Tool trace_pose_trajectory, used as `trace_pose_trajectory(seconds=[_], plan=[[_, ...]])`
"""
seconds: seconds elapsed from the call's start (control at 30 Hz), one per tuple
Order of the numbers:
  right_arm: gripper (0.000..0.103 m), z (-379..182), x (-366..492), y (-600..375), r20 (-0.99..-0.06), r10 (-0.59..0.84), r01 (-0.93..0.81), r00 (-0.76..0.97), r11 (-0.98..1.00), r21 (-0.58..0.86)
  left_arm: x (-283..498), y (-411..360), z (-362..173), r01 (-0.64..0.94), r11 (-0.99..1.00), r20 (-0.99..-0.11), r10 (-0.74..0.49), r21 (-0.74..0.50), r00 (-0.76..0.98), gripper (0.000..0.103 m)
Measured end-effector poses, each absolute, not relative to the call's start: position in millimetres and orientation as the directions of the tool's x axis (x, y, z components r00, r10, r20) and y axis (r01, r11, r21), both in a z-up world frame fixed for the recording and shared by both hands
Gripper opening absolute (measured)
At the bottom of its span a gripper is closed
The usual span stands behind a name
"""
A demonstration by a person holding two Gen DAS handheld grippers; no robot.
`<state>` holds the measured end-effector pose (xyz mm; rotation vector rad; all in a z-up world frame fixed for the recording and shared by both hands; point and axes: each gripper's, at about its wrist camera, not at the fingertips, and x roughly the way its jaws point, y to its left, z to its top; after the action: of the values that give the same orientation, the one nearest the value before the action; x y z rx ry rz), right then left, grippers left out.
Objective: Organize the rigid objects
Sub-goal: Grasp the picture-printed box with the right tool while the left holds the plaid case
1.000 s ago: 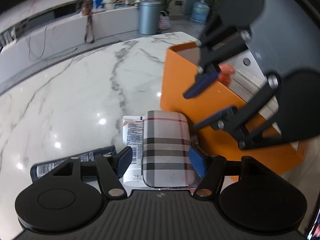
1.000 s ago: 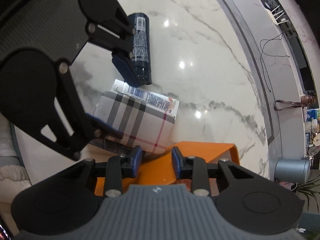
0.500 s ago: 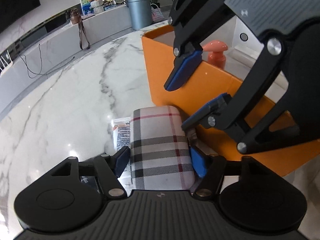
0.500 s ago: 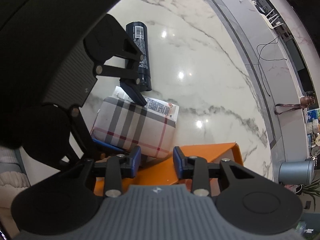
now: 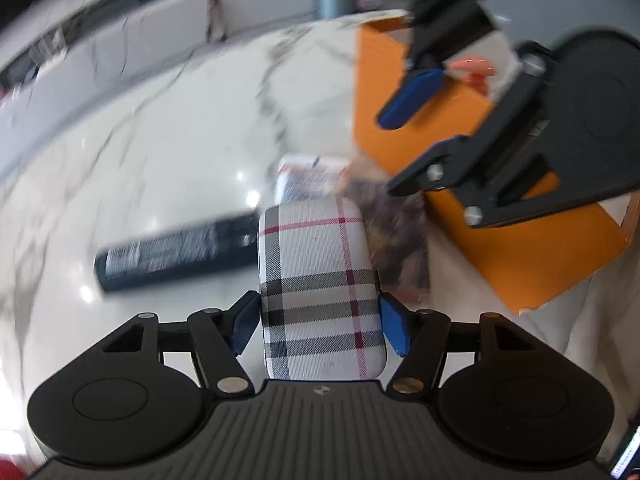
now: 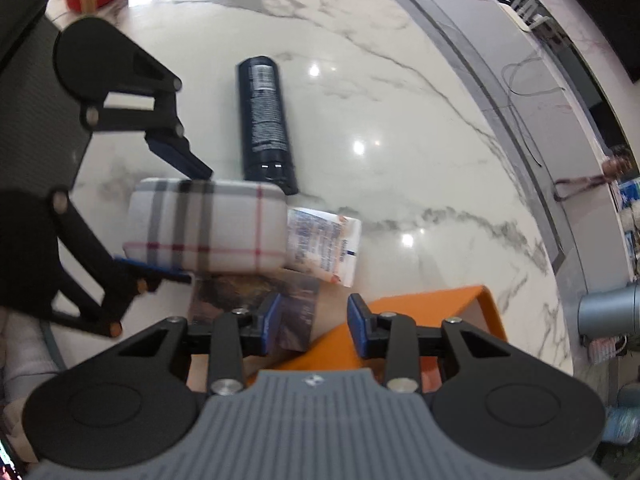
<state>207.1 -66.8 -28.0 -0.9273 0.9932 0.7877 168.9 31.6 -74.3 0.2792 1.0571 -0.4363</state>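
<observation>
While the plaid case is off the counter, the notes run so:

Left gripper (image 5: 318, 322): jaws clamped on the plaid case (image 5: 320, 292), one blue pad on each long side near its nearer end.

Right gripper (image 6: 314, 326): jaws apart with nothing gripped; below the gap lie a dark booklet (image 6: 256, 300) and the corner of the orange box (image 6: 440, 316).

Case position: lifted above the counter (image 6: 400, 100), over the booklet and a white tube (image 6: 324, 246), beside the orange box (image 5: 500, 248), not yet in it.

Other things: a dark bottle (image 6: 266, 120) lies flat on the counter, just beside the case's far end; a coral pump top (image 5: 474, 70) shows inside the box.

Step, as I judge it: carrying the case toward the box.

Risk, slip: the hold is near one end, so the free end may sag or swing and the case could twist out of the pads.

Risk, collision: the two grippers are close together by the box wall; the case or a finger could strike the right gripper or tip the box.

Risk, knock: a low carry could drag the tube or bottle along the counter.

Writing: small white print and a barcode on the bottle, blue print on the tube; none of it readable. No brand name can be made out on the case, only its check pattern.
</observation>
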Motion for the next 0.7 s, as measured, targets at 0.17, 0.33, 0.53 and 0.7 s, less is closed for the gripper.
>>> trace_pose_trajectory(seconds=[0.17,0.33,0.53,0.7], plan=[[0.051,-39.3,197.3,-49.4,-0.948,0.076,-0.918,0.308,0.287,-0.275,174.0,57.0,-75.0,0.350,0.937,-0.903,-0.158,-0.009,0.399,0.073],[0.076,-59.2,190.7,-38.4,-0.969,0.002,-0.955,0.247,0.170,-0.243,179.9,68.0,-81.3,0.294,0.955,-0.921,-0.141,-0.030,0.364,0.073],[0.078,-84.8,198.1,-33.6,-0.965,-0.130,-0.970,0.230,0.046,-0.237,181.0,78.8,-88.6,0.226,0.972,-0.937,-0.143,-0.071,0.320,0.073],[0.064,-101.4,210.7,-34.6,-0.965,-0.170,-0.976,0.200,0.048,-0.210,175.0,84.8,-89.8,0.219,0.972,-0.940,-0.152,-0.086,0.305,0.073]])
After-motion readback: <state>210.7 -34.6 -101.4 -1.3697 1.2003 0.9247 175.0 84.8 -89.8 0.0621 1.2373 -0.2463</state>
